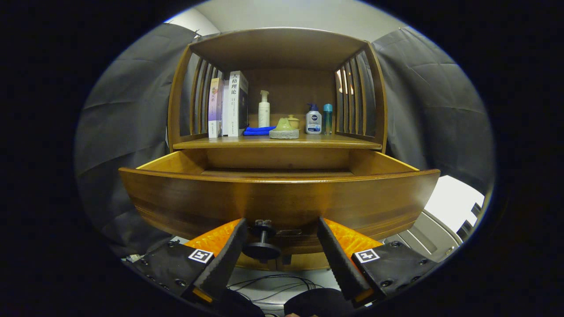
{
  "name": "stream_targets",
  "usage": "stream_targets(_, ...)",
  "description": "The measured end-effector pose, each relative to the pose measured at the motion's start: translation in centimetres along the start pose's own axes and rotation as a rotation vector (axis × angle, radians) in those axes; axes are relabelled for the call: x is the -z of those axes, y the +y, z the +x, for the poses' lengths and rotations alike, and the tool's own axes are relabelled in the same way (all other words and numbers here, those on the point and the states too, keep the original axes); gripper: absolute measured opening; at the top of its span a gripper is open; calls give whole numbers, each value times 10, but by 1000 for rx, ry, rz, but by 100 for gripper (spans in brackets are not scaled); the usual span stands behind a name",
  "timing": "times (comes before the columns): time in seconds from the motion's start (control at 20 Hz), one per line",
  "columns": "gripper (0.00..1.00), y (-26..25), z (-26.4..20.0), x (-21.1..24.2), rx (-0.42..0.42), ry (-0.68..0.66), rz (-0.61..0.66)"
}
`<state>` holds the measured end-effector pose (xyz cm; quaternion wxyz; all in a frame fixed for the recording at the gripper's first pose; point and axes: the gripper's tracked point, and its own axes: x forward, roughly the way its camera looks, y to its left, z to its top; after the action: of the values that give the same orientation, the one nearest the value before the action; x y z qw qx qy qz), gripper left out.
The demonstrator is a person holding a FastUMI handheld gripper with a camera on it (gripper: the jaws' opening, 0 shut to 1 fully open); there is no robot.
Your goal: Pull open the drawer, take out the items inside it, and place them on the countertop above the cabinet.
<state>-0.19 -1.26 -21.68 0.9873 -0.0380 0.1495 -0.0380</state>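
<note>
Drawer (279, 200) of glossy brown wood, with a curved front, stands pulled out of the wooden cabinet (277, 48), its front panel just ahead of the fingers. Its tall front hides the floor of the drawer, so whatever lies inside cannot be made out; only the inner side walls and the back wall show. A dark round knob (262, 246) on a short stem sticks out from the lower middle of the front.

Above the drawer runs the cabinet's wooden countertop (352, 141), roofed over and closed at each side by slatted panels. On it, from one side to the other, stand two upright books (228, 105), a white pump bottle (264, 110), a folded blue cloth (257, 130), a green lump on a grey stone-like dish (284, 130) with a small yellowish jar partly hidden behind it, a white bottle with a dark pump (313, 119) and a slim teal-capped bottle (328, 119). Dark cloth hangs behind and to both sides of the cabinet. Below the drawer lie thin black cables (273, 286) on a pale floor, and a grey-white object off to one side is cut off and hard to identify.

The gripper (282, 229) has its black ribbed fingers (227, 259), on orange mounts, spread wide apart. The knob sits between them, nearer the left one, and neither finger presses on it; they hold nothing.
</note>
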Motion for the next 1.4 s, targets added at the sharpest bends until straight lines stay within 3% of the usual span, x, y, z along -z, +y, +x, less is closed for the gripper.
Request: stream_targets(1.4, 99, 2, 63, -23, -3, -24, -5)
